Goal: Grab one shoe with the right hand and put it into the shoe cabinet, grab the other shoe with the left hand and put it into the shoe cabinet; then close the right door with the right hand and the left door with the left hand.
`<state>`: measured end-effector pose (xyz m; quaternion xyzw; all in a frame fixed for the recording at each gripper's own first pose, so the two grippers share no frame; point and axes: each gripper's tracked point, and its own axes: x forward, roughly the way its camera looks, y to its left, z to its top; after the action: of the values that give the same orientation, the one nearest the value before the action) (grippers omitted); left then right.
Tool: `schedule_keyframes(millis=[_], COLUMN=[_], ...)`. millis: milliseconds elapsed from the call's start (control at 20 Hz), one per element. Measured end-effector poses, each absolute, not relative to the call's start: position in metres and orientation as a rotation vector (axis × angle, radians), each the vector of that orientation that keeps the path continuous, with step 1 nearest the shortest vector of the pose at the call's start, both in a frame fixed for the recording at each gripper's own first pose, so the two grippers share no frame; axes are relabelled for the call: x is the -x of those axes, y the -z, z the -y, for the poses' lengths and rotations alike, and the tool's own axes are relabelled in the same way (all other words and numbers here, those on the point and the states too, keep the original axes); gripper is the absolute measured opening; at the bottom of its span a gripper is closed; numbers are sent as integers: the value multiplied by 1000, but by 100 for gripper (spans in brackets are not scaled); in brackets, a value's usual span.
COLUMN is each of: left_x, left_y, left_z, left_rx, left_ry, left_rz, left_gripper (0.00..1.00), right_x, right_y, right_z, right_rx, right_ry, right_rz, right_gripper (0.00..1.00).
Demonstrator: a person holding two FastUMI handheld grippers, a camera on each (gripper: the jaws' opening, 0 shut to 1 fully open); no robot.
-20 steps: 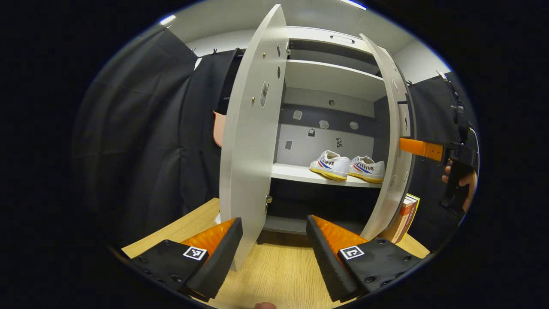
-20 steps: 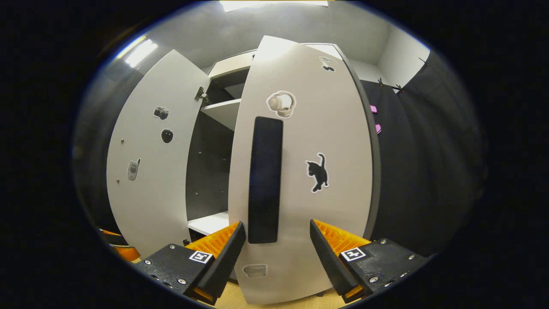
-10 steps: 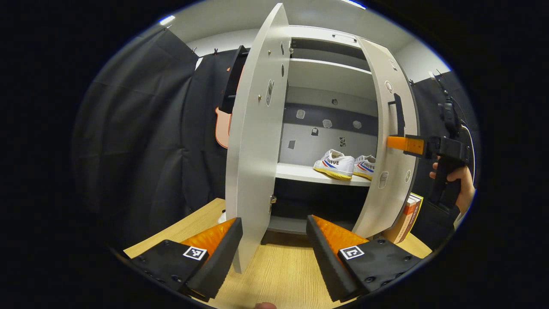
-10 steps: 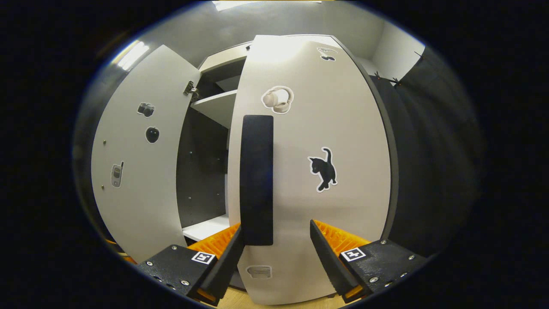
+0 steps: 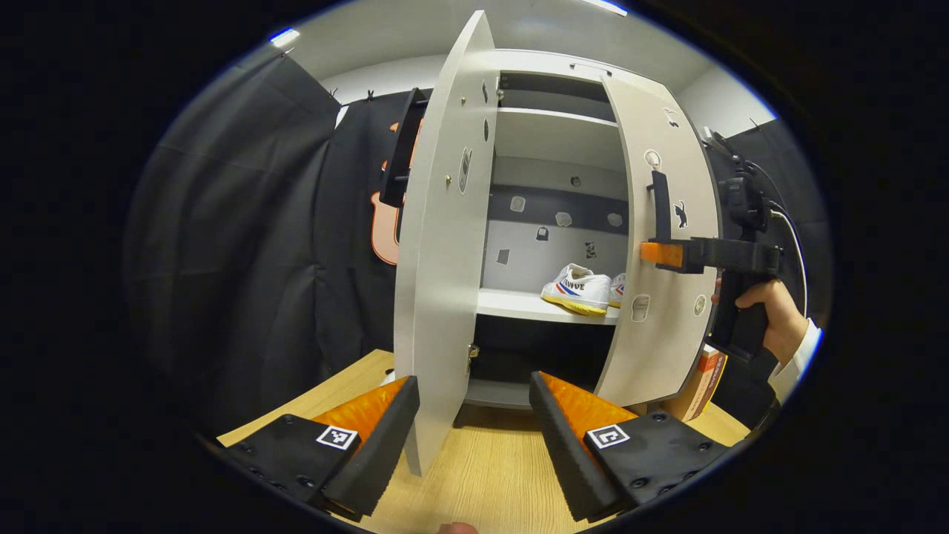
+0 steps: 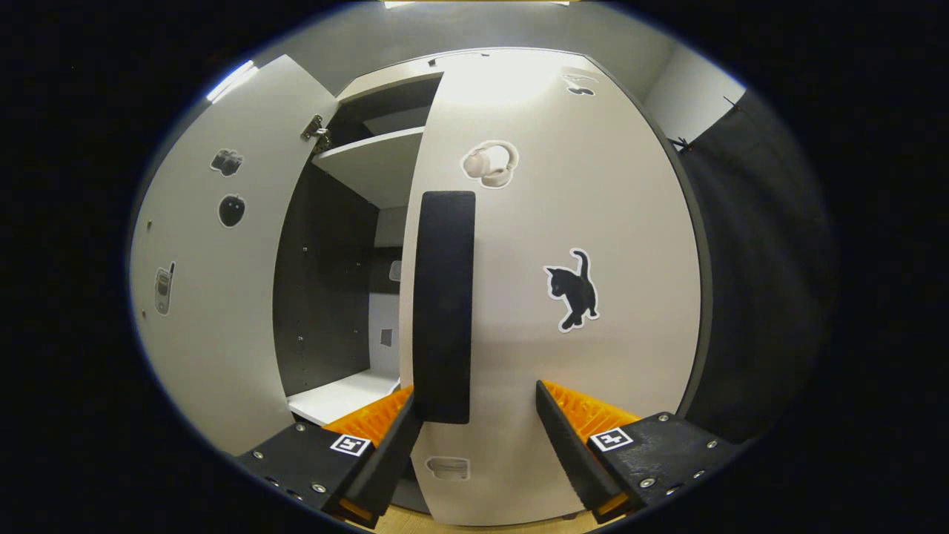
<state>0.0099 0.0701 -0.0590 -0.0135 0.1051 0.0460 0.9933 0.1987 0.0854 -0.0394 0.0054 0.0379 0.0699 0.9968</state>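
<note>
Left claw [image 5: 474,423]: released, fingers spread, low over the counter [image 5: 489,475]; the left door's [image 5: 437,245] lower edge stands between the fingers, contact cannot be told.
Right claw [image 6: 478,430]: released, fingers wide apart, up against the right door [image 6: 563,245]; handle [image 6: 443,304] at 12 o'clock just above the near finger.
Right claw, in left gripper view [image 5: 663,254]: at 3 o'clock, tip at the door face beside the handle, held by a hand [image 5: 771,319].
Shoes [image 5: 582,288]: on the cabinet's [image 5: 556,67] middle shelf [image 5: 534,305], side by side, one partly hidden by the right door.
Doors: left wide open; right part-closed.
Books [image 5: 700,382]: at 4 o'clock, beside the cabinet.
</note>
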Motion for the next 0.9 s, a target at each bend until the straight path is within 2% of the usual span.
schedule_keyframes(millis=[350,400,800,850,900], left_x=[-9,-9,-17,-18,-19], left_y=[48,44,18,15,13], left_z=[-67,-64,-46,-44,-43], left_rx=[31,29,34,34,33], left_ry=[-77,-72,-33,-30,-30], left_rz=[-188,-182,-137,-131,-128], left_gripper=[94,96,94,94,96], right_x=[-178,-167,-64,-53,-41], right_y=[29,27,26,30,34], right_z=[-78,-75,-29,-21,-14], right_rx=[20,26,20,16,15], right_ry=[-133,-136,-96,-88,-79], right_rz=[-51,-46,-65,-74,-82], right_gripper=[94,94,94,97,94])
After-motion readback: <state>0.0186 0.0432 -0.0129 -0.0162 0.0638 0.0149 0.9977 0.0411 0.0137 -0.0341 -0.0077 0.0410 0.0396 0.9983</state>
